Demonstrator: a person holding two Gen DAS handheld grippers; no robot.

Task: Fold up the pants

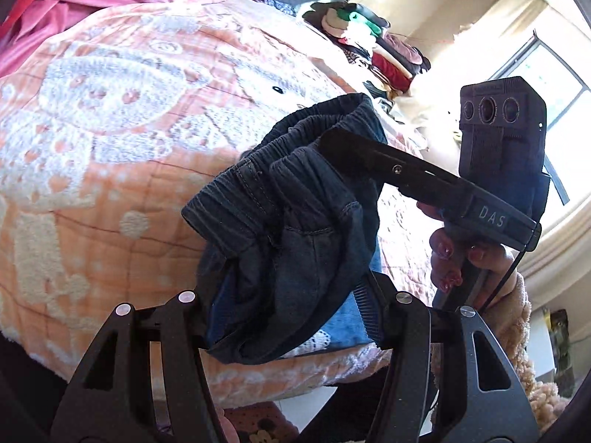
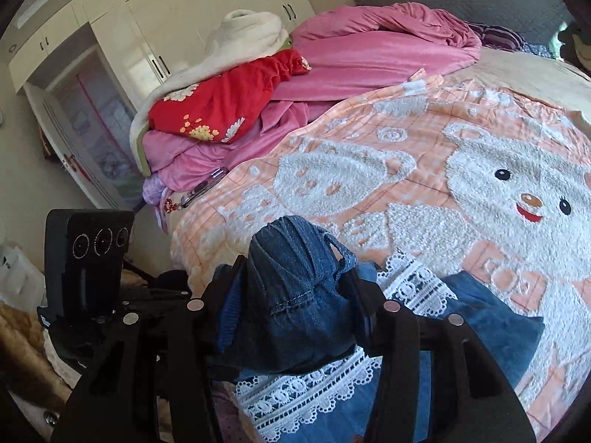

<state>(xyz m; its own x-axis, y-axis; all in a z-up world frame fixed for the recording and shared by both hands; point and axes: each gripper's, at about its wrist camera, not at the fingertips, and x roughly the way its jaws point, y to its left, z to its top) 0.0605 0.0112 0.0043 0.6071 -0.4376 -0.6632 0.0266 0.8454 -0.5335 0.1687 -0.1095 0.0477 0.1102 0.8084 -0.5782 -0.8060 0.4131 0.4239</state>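
Pants (image 1: 280,229) bunched in both tools, above blanket (image 1: 110,118).

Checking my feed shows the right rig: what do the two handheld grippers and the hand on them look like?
Both are matte black with silver pivot bolts. The right gripper carries a three-lens camera block, white "DAS" lettering and a black cable. The hand has dark-red nails. The left gripper looks alike.

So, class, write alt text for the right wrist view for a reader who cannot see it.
The right gripper clamps a bunched fold of blue denim pants above a peach bear-patterned blanket. White lace trim hangs below, the left gripper is at left, and pink bedding is piled behind.
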